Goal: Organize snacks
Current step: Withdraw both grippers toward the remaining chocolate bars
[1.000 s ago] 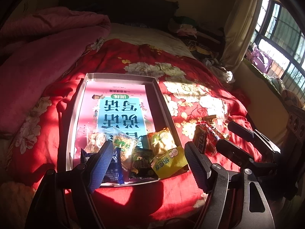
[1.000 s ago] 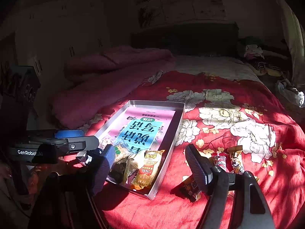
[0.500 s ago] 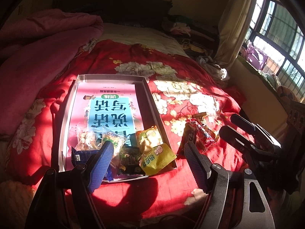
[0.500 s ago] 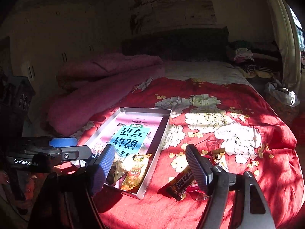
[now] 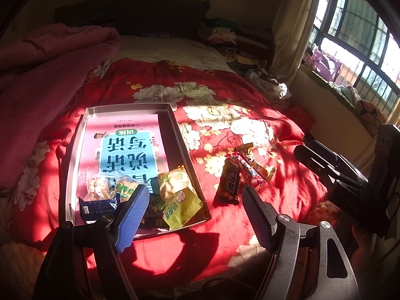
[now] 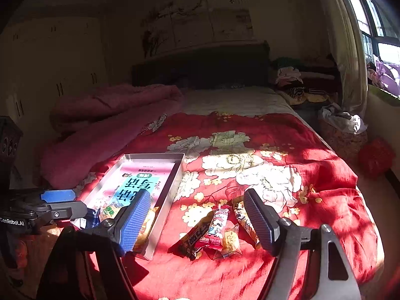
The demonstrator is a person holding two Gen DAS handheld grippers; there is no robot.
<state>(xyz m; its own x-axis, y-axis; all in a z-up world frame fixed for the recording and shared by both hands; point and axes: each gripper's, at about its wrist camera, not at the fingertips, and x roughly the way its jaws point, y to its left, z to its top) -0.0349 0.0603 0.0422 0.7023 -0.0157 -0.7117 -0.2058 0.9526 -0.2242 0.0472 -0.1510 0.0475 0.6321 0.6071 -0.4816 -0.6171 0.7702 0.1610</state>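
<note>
Loose snacks (image 6: 215, 232) lie on the bed beside the tray (image 6: 172, 190), nearest the right tongs (image 6: 197, 222); both tongs gape, empty; left tongs (image 5: 195, 215).

Both wrist views look forward and down over the bed's (image 5: 225, 95) foot end. Left view sits nearer the tray (image 5: 180, 135); right faces the headboard (image 6: 200, 65). Shared: tray (image 6: 180, 172), loose snacks (image 6: 215, 230).

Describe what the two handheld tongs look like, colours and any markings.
Both tongs, left and right, have black frames with silver screws. On each, one textured pad is blue, the other dark. The left tongs' side reads "GenRobot.AI" in white.
</note>
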